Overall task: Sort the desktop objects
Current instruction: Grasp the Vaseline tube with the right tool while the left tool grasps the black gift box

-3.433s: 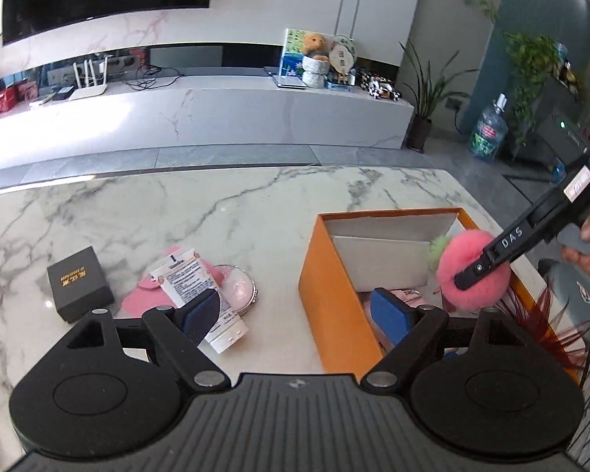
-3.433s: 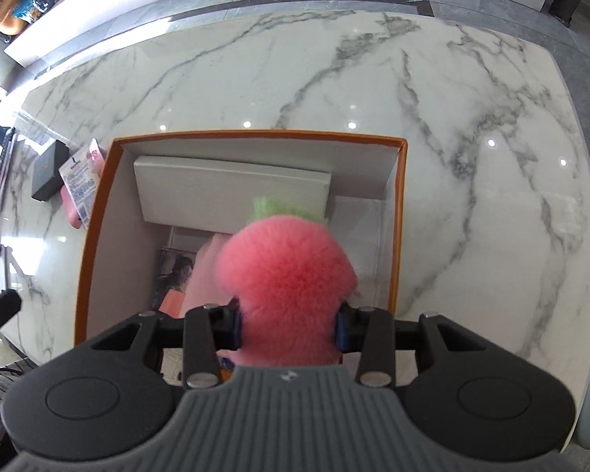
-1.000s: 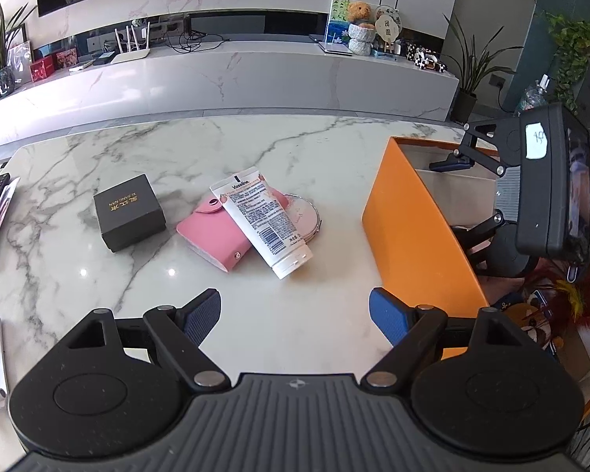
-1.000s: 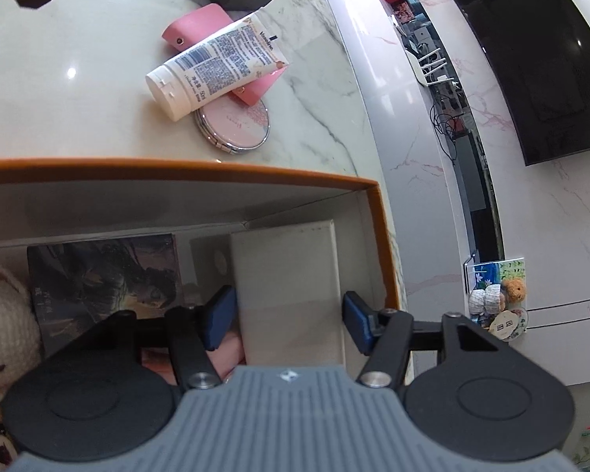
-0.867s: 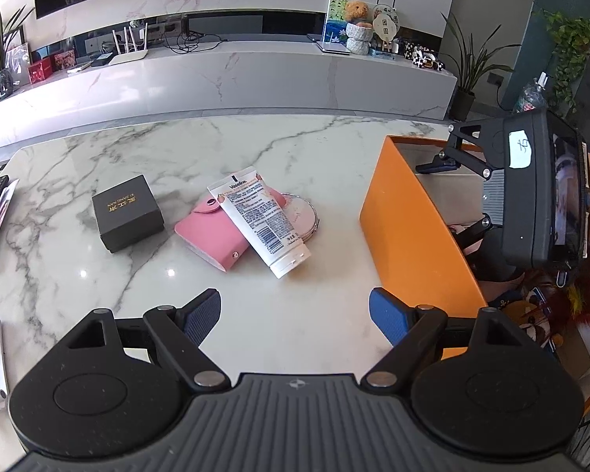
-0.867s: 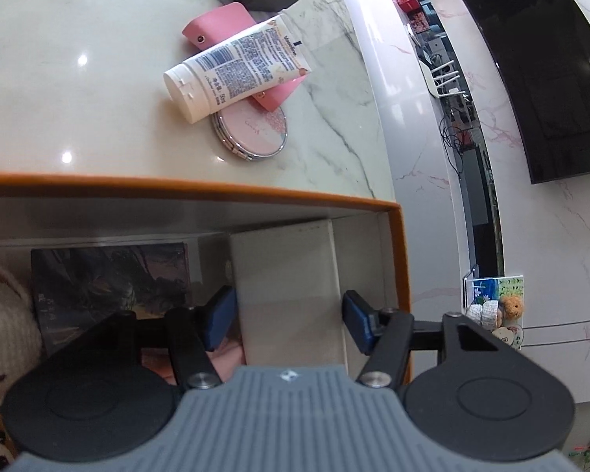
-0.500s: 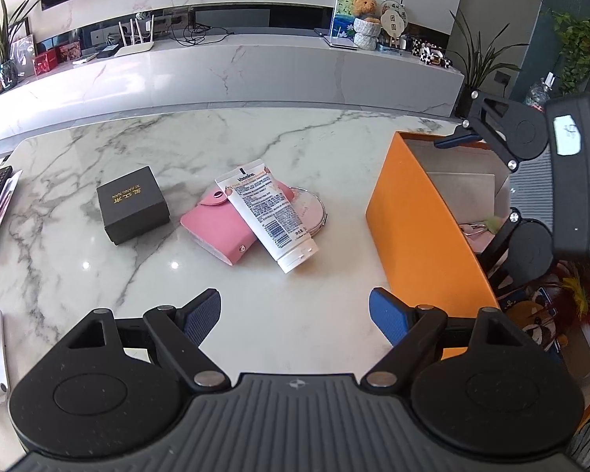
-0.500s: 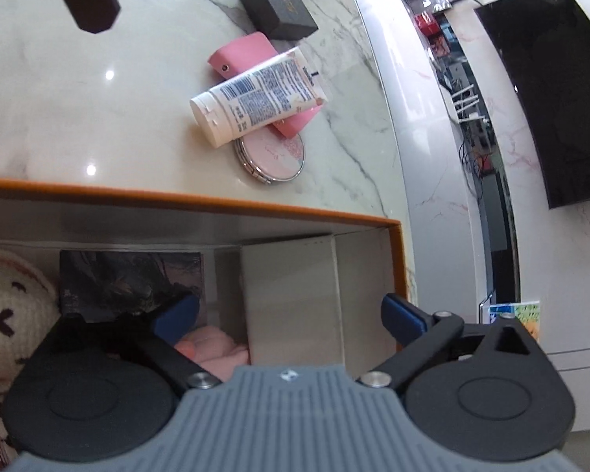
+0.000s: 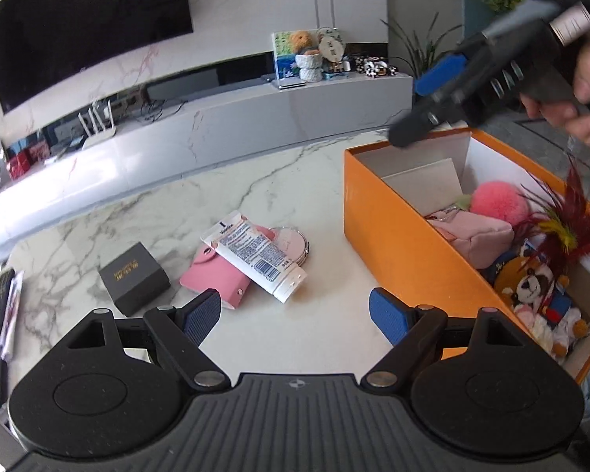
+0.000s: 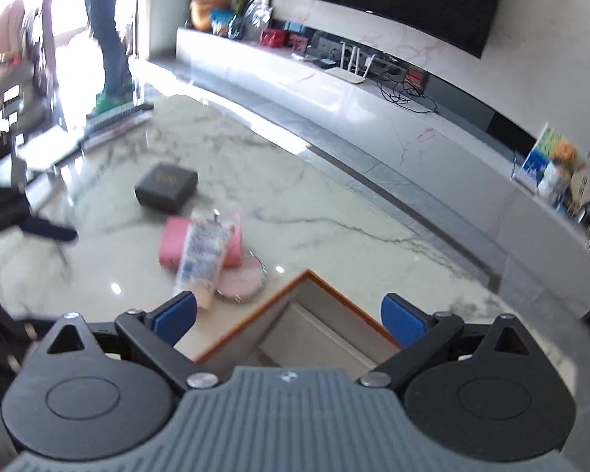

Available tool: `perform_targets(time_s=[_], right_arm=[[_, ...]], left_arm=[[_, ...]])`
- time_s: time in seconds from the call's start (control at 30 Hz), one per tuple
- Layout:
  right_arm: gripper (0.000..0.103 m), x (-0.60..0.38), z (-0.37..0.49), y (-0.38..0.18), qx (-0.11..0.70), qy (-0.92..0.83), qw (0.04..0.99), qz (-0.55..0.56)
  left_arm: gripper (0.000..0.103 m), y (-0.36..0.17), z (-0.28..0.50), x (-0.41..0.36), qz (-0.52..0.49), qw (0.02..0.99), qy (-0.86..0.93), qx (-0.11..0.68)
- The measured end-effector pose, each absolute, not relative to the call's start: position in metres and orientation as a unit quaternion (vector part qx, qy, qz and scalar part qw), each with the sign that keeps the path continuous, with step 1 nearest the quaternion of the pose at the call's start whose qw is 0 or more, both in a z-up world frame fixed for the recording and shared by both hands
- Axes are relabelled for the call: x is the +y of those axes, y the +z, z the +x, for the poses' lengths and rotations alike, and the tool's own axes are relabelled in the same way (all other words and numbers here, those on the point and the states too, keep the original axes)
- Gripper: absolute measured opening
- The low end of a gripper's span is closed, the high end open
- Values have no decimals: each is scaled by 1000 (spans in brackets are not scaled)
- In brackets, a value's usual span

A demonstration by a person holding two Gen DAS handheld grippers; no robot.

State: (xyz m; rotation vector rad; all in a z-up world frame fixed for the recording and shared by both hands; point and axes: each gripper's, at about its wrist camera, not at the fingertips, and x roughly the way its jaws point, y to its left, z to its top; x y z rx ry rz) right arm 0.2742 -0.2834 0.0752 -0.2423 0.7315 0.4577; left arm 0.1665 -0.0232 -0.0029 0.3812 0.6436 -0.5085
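Well, marble table (image 9: 287,181) w/ TV (image 9: 86,27) behind.

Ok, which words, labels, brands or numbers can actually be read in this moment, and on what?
"Vaseline": on the white tube, small, just readable.
Barcode and fine print on the tube: too small.
Gold print on the black box: too small.
Label on the right gripper: blurred.
Right wrist view: all blurred.

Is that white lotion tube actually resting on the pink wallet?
Touching. The left wrist view shows the white lotion tube lying across the pink wallet, overlapping its top with no gap.
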Motion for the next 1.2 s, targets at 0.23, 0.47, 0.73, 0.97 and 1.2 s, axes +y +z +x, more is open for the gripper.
perform_targets(time_s=[0.23, 0.47, 0.73, 0.97, 1.2], right_arm=[[102, -251, 307, 85, 432, 275, 857, 56], [102, -203, 375, 62, 506, 265, 809, 136], [101, -192, 417, 3, 592, 206, 739, 247], [101, -177, 425, -7, 581, 157, 787, 132], [101, -163, 427, -27, 600, 134, 787, 45]], left_arm=[[98, -4, 179, -12, 300, 858, -283, 305], [98, -5, 262, 33, 228, 890, -175, 353], [97, -20, 356, 72, 32, 892, -51, 447], [96, -48, 404, 73, -4, 864, 23, 502], [95, -62, 417, 53, 8, 845, 9, 534]])
